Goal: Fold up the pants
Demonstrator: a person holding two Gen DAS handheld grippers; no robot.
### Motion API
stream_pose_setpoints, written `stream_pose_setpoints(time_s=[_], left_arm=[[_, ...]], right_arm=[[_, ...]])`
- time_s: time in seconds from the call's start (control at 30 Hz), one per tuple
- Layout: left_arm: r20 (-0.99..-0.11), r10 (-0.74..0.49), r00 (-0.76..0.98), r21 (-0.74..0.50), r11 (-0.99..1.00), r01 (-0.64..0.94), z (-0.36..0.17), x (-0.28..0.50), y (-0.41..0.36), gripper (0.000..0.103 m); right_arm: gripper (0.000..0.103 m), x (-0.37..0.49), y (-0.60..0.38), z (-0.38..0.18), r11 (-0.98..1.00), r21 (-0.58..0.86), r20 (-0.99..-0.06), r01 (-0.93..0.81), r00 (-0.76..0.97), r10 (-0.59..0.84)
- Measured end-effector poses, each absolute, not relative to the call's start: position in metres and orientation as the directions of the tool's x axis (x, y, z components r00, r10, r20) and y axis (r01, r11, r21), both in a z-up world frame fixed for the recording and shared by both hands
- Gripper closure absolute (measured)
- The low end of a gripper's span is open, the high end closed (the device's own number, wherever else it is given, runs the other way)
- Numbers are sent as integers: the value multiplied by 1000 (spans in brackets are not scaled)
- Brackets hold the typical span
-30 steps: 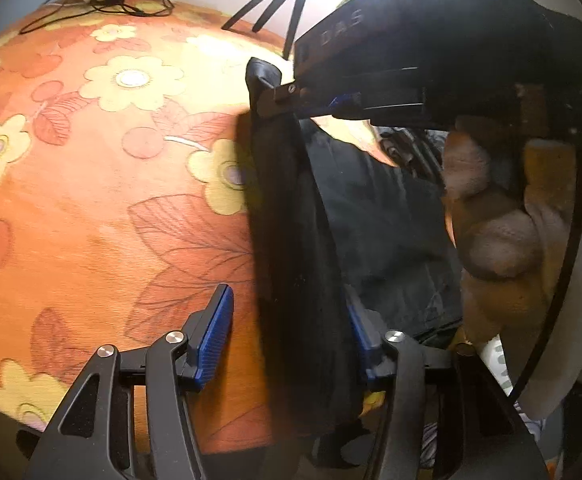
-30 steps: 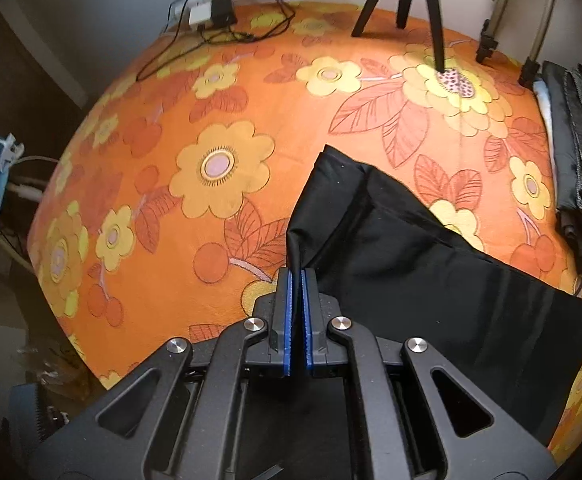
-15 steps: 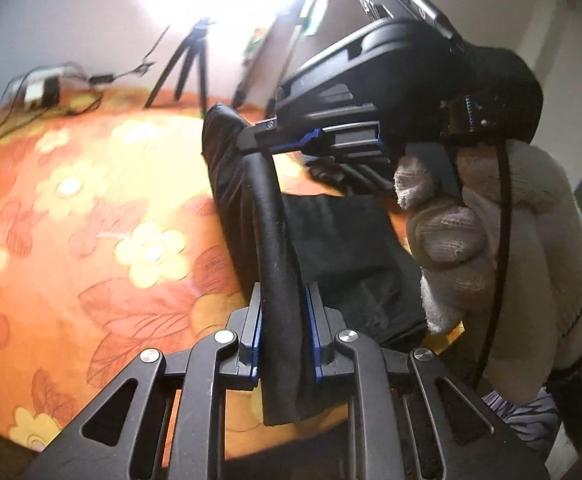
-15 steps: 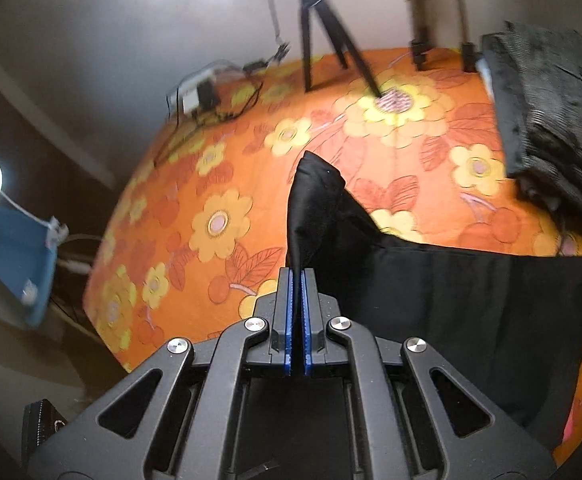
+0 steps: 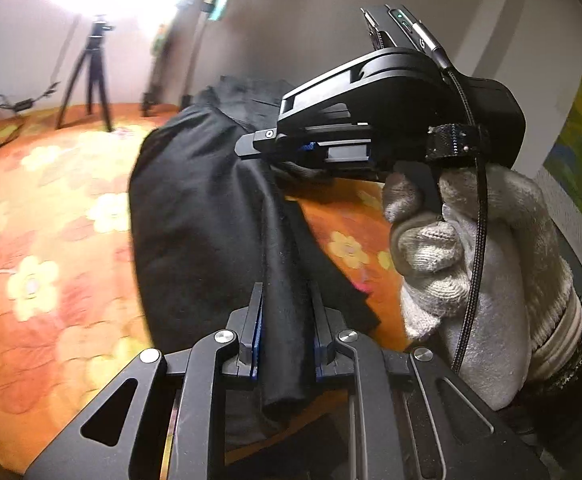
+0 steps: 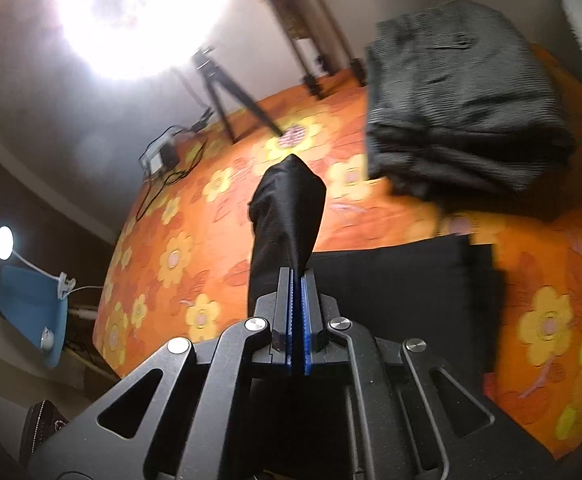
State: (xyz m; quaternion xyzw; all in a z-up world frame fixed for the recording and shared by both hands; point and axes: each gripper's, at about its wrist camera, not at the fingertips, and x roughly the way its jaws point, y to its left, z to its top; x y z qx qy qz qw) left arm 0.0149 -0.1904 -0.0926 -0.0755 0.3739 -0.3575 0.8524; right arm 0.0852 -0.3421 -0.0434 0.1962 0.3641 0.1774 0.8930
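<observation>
Left tool [image 5: 285,344] sits low and near, one edge of the pants [image 5: 195,216] running up between its fingers. Ahead and to the right, the right tool [image 5: 267,144] pinches the same edge higher up, and the cloth hangs leftward from that line over the bedspread [image 5: 31,240]. From the right tool's own view, more of the pants lies flat to the right on the bedspread. Behind that, far right, a folded stack [image 6: 463,100]. Far back left, a tripod [image 6: 219,92], with a power strip [image 6: 159,158] left of it.
</observation>
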Motion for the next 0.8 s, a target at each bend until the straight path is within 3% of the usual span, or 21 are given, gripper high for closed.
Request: stream_pose_setpoints(time_s=[0.3, 0.8], left_arm=[[-629, -668, 396, -391, 713, 582, -118, 39, -251, 87], [-631, -688, 357, -434, 695, 573, -126, 33, -292, 86]], right_arm=[[99, 90, -407, -79, 869, 489, -626, -74, 664, 408], [99, 102, -441, -103, 875, 482, -647, -37, 658, 384]])
